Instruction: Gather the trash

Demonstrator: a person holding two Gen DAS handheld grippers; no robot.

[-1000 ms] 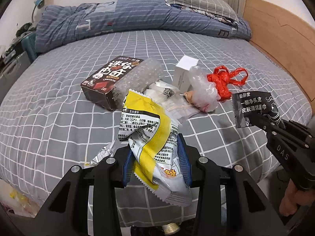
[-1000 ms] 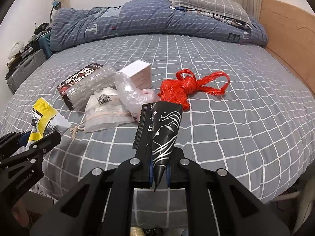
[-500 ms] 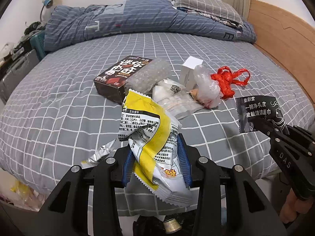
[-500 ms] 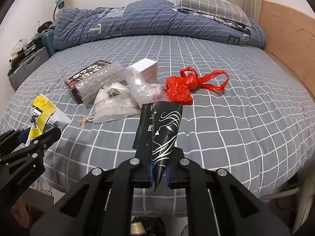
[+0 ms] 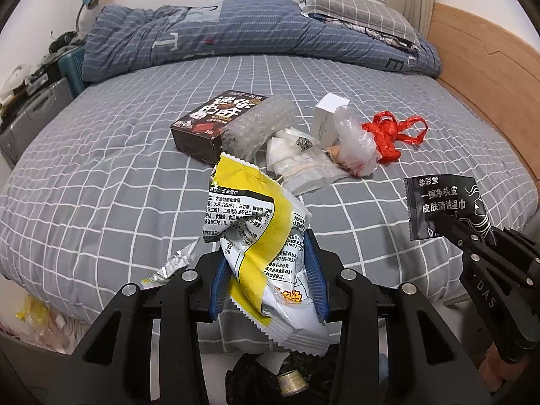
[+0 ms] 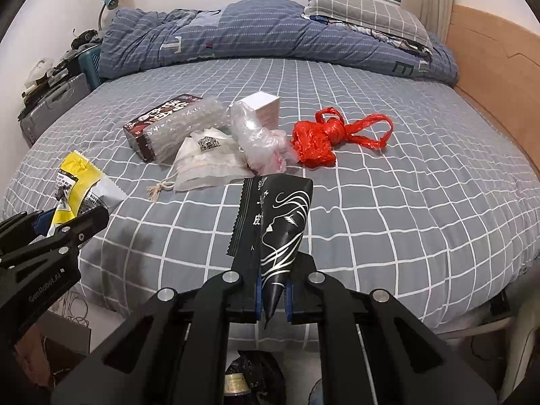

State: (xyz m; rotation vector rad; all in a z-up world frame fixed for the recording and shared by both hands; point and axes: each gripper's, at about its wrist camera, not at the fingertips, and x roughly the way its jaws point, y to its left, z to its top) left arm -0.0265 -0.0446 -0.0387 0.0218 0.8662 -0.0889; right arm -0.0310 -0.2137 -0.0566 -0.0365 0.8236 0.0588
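We see the wide bed with its grey sheet of white grid lines [image 5: 101, 175] filling both views, and we place everything against it. Along its far end lies a rumpled blue striped quilt [image 5: 236, 30] with a grey checked pillow [image 5: 357, 10] on top; a wooden headboard [image 5: 489, 67] runs along its right side. In the middle of the bed the uncollected trash sits in a close cluster: a dark brown cardboard snack box [image 5: 216, 125], a roll of clear bubble wrap [image 5: 260, 128] lying against it, a white drawstring cloth pouch [image 6: 206, 162], a crumpled clear plastic bag [image 5: 354, 145], a small white carton [image 5: 327, 114] behind it, and a knotted red plastic bag [image 6: 324, 138] at the cluster's right.

Just past the bed's near edge, our left tool [image 5: 266, 280] pinches a crinkled yellow, white and silver snack wrapper [image 5: 256, 236] between its blue pads, which stand partly apart around it. Our right tool [image 6: 271, 298] is pressed nearly together on a flat black wipe sachet with white line art [image 6: 276, 222].

Below the tools a dark bag [image 5: 270, 378] is mostly hidden and we cannot make out its contents. Clutter beside the bed's left side is too small to read.
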